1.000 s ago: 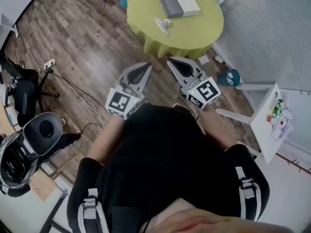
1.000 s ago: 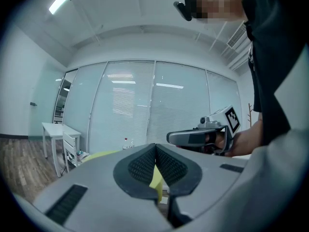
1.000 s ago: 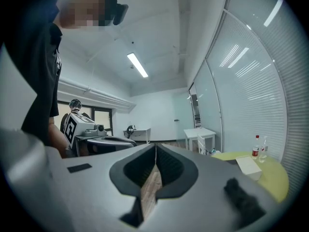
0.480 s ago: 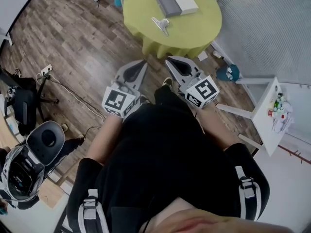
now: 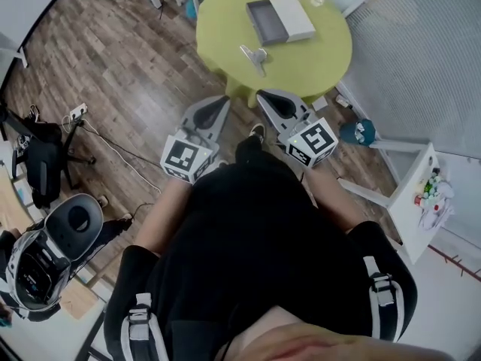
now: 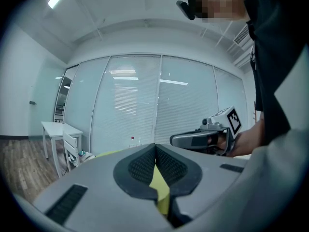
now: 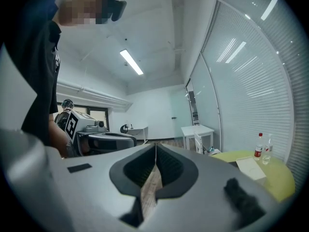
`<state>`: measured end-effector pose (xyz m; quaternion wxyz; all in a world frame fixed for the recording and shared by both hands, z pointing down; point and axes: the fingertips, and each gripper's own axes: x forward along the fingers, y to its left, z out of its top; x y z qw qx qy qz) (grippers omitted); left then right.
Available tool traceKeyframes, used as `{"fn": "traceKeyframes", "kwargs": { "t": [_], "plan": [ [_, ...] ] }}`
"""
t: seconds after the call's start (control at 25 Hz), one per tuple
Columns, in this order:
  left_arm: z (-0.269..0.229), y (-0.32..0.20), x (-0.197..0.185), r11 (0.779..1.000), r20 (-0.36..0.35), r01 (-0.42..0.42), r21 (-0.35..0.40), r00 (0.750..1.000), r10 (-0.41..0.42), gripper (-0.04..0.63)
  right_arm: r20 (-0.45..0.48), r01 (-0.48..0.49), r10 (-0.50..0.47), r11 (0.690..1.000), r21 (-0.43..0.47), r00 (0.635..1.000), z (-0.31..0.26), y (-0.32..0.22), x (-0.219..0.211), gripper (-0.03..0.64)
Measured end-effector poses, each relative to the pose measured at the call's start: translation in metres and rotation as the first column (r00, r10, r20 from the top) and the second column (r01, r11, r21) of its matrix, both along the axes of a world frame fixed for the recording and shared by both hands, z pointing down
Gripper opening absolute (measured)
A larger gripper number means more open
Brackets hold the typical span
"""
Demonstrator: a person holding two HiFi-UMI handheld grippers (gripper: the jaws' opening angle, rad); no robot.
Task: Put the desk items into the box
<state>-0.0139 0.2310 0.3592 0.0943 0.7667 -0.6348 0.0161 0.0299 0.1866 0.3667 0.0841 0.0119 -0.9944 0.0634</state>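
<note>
A round green table (image 5: 316,59) stands ahead of me. On it lie an open grey box (image 5: 265,19), its white lid (image 5: 294,15) beside it, and a metal binder clip (image 5: 254,54) nearer the table's edge. My left gripper (image 5: 220,101) and right gripper (image 5: 268,96) are held side by side over the wooden floor, short of the table and pointing at it. Both are shut with nothing between the jaws. The left gripper view shows its pads (image 6: 145,166) pressed together, with the right gripper (image 6: 200,139) alongside. The right gripper view shows the same closed pads (image 7: 169,166).
Two bottles (image 7: 262,148) stand at the table's far edge. A white side table (image 5: 421,190) and a teal object (image 5: 359,131) are to the right. An office chair (image 5: 37,160), a power strip with cables (image 5: 77,111) and a round grey device (image 5: 52,239) lie left.
Both grippers have moved forward toward the green table, still shut. A shoe now shows between them, and the floor objects on the left have shifted in the view.
</note>
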Motion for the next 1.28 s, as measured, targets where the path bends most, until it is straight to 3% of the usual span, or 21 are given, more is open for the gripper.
{"fn": "traceKeyframes", "kwargs": {
  "t": [0.68, 1.04, 1.28],
  "plan": [
    [0.03, -0.15, -0.01, 0.995, 0.017, 0.018, -0.098, 1.0, -0.017, 0.012, -0.04, 0.016, -0.018, 0.999, -0.045, 0.999, 0.036, -0.154, -0.006, 0.017],
    [0.057, -0.198, -0.01, 0.991, 0.026, 0.019, -0.131, 1.0, -0.016, 0.012, -0.085, 0.001, -0.007, 0.997, -0.075, 0.996, 0.069, -0.202, -0.005, 0.017],
    [0.087, -0.224, -0.03, 0.987, 0.027, 0.012, -0.161, 1.0, -0.007, 0.012, -0.14, -0.036, 0.021, 0.994, -0.103, 0.99, 0.102, -0.226, -0.019, 0.017]
  ]
}}
